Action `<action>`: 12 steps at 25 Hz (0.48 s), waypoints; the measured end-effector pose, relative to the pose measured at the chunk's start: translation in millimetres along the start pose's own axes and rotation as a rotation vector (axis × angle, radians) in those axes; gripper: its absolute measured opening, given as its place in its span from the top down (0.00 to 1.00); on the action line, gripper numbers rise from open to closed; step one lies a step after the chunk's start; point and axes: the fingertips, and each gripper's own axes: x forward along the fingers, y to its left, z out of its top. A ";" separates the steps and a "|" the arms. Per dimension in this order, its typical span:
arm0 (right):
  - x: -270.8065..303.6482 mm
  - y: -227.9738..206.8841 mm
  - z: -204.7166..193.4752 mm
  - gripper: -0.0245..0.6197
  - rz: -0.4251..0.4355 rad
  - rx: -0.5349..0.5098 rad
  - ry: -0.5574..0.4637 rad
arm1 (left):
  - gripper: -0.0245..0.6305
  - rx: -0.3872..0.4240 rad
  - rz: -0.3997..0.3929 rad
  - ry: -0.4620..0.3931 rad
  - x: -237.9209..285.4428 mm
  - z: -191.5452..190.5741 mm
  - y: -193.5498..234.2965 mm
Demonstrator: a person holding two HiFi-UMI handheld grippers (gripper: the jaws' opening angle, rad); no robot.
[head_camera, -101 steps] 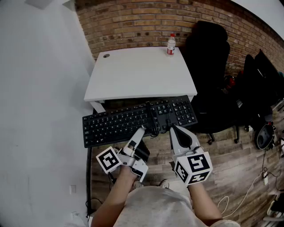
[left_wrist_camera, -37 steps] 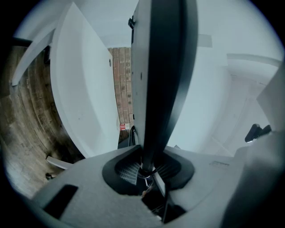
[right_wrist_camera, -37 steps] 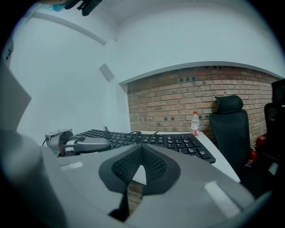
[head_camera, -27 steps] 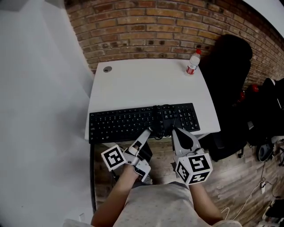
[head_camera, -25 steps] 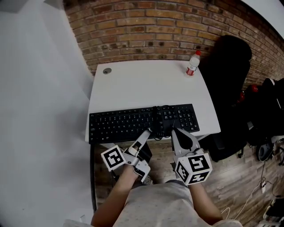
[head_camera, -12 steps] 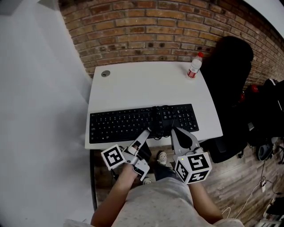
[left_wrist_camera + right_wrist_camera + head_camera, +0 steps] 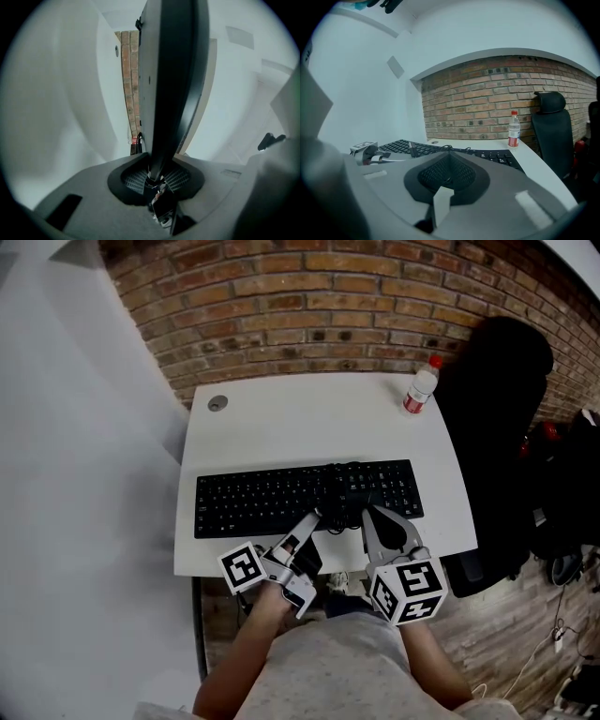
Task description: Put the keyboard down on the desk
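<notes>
Black keyboard (image 7: 309, 498), keys up, long axis along white desk's (image 7: 309, 418) front edge, over desk's near half, left gripper (image 7: 314, 518) clamped on its near edge, right gripper (image 7: 373, 517) jaws closed together there.

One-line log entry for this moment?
keyboard: over desk | left gripper: clamped on keyboard | right gripper: jaws together by keyboard edge

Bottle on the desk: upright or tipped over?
Upright: the bottle stands on its base on the desk, red cap on top.

Head view steeply down over desk (image 7: 309, 418), 2 gripper views close at shared keyboard (image 7: 272, 498)
</notes>
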 end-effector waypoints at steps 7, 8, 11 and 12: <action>31.1 -30.3 4.8 0.95 0.025 0.021 0.033 | 0.85 -0.010 0.040 -0.005 29.9 14.4 21.6; 39.6 -37.9 3.0 0.95 0.025 0.023 0.039 | 0.84 -0.009 0.047 -0.004 38.0 18.6 29.3; 60.4 -55.7 -3.8 0.95 0.031 0.031 0.057 | 0.84 -0.011 0.056 0.005 57.9 27.7 49.5; 64.3 -59.2 -5.1 0.95 0.034 0.033 0.062 | 0.84 -0.014 0.059 0.008 61.9 29.2 54.2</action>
